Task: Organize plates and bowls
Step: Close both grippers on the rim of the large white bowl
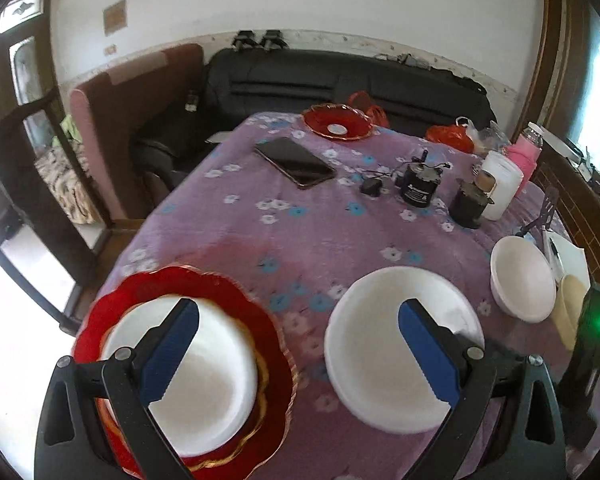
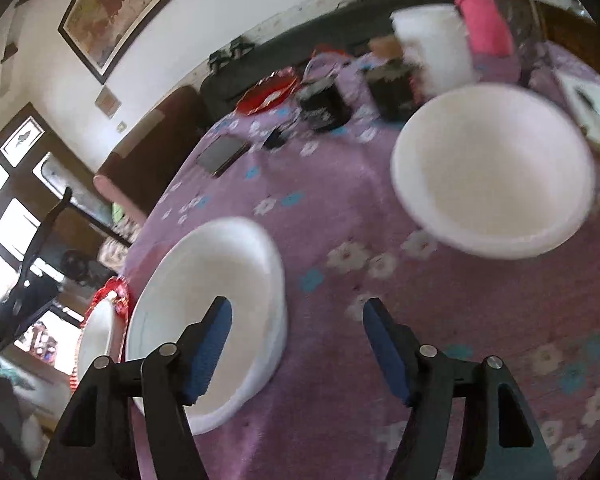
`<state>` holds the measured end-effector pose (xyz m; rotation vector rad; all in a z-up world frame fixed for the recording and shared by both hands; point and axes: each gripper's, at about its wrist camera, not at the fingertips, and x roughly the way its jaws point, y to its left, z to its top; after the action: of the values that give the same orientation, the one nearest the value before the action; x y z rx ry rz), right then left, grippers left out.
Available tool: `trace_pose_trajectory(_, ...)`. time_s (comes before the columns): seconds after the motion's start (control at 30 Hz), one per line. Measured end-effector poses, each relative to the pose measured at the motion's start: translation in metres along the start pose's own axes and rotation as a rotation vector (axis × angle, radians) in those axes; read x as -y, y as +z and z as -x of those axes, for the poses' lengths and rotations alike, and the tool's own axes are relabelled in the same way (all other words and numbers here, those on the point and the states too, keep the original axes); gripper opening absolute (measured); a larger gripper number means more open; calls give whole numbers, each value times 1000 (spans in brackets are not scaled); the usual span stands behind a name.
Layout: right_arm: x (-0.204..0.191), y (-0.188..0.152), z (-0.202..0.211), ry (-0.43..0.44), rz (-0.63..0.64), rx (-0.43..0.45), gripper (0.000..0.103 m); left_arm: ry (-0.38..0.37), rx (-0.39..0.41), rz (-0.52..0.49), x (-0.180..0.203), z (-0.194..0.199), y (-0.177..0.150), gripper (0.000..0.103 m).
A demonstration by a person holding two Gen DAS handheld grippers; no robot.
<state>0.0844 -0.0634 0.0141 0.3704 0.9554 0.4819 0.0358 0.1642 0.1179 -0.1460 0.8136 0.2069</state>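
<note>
Bowls and plates lie scattered over the counter [image 1: 260,232], which is covered in a purple flowered cloth. At the near left corner, a white bowl [image 1: 196,376] already sits nested in a red scalloped plate [image 1: 260,320], which reads as the start of a stack. Just to its right stands a second, wide white bowl [image 1: 384,344] on the bare cloth, and farther right, a little apart, a third, smaller white bowl [image 1: 520,280]. Another red plate [image 1: 336,122] lies well apart at the far edge, near a phone [image 1: 296,162] and some dark jars.

The left gripper [image 1: 300,360] hangs released, jaws spread wide, one finger over the nested bowl and the other over the wide bowl, holding nothing. The right gripper [image 2: 296,348] is likewise released and empty, its jaws open above the cloth just beside the wide bowl [image 2: 208,320], with the smaller bowl [image 2: 492,172] ahead of it. That pose suggests a reach toward one of the loose bowls, probably to add it to the stack, though which one cannot be told.

The bowls are plain, matte white, thick-rimmed and look empty. The red plates are glossy, with wavy, gold-trimmed rims.
</note>
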Motion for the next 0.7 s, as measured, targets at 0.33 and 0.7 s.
trace_pose_trajectory(0.33, 4, -1, -9, 75, -68, -65, 8, -49, -103, 40, 5, -34, -3, 100)
trace_pose_trajectory(0.7, 15, 9, 20, -84, -10, -7, 8, -113, -206, -30, 43, -71, -17, 93)
